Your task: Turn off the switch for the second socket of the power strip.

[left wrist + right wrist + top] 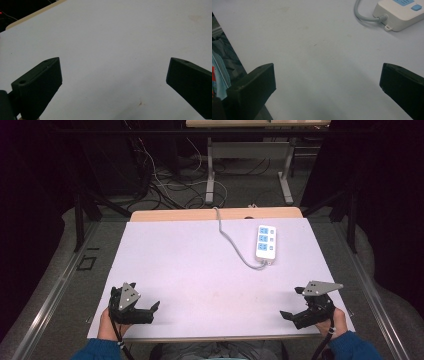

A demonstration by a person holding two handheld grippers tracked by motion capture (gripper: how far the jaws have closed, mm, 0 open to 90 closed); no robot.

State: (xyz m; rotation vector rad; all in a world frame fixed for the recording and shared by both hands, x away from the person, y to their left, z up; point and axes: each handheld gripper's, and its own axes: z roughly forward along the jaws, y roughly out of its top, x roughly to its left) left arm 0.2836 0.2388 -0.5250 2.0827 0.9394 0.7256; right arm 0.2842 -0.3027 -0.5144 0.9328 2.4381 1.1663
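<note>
With both the left gripper [150,312] and right gripper [290,316] spread wide and empty, the power strip [266,241] far on the table [190,270] risked being shoved or cable-snagged.

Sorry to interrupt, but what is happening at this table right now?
A person holds a hand-held gripper in each hand at the near edge of the table. The left hand-held gripper and right hand-held gripper are both open and empty. A white power strip with its grey cable lies untouched toward the far right.

High view above table [200,270]; gripper views close, low, sharing its surface.
</note>
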